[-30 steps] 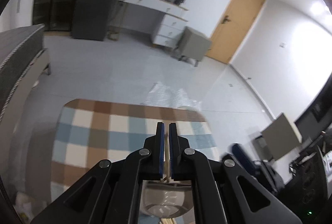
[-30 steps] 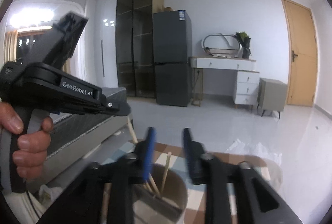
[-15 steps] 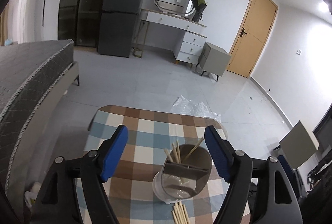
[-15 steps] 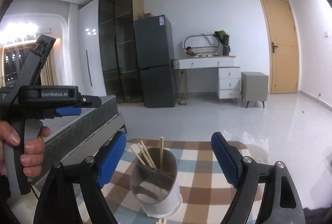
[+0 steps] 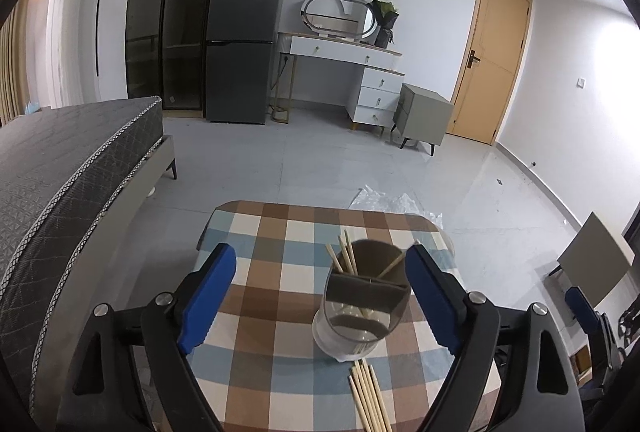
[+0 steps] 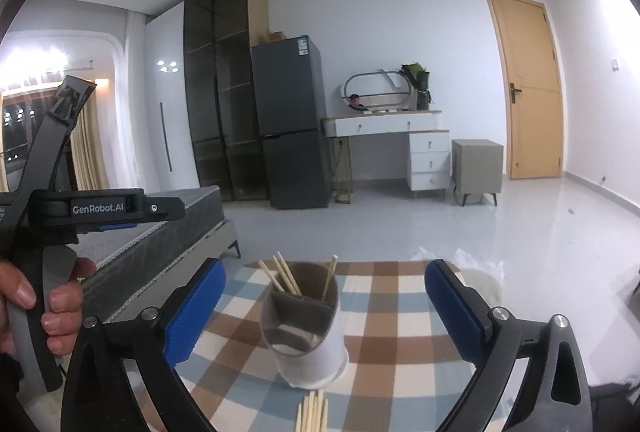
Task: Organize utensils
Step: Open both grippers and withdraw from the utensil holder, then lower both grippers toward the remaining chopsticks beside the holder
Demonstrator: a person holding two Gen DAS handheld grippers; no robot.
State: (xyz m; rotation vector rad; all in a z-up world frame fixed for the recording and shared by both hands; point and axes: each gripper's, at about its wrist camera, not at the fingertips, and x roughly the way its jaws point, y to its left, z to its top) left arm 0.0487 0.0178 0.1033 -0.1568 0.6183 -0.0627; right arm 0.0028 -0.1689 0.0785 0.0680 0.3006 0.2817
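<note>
- The loose chopsticks lie in a bundle on the table, just in front of the holder and nearest the cameras; their near ends run out of view.
- The left gripper is spread wide and holds nothing. Its blue pads stand to either side of the holder without touching it.
- The right gripper is also wide and empty, with the holder between its fingers and the bundle just below.
- The left gripper's body and the hand on its handle show at the left edge of the right view, beside the holder and apart from it.
- The holder stands upright on the checked cloth. It is split inside by a divider, and a few chopsticks lean in the far compartment; the near compartment looks empty, though the glare makes that hard to tell.
- Judged from this, the step in hand is fetching the next chopsticks: some are stowed and a bundle is left.
- The next move calls for one gripper to drop to the bundle in front of the holder, close on the thin sticks, lift them and tip them upright over the rim.
- Beyond the holder lie the table's far edge, some crumpled plastic on the floor, and the bed to the left.
</note>
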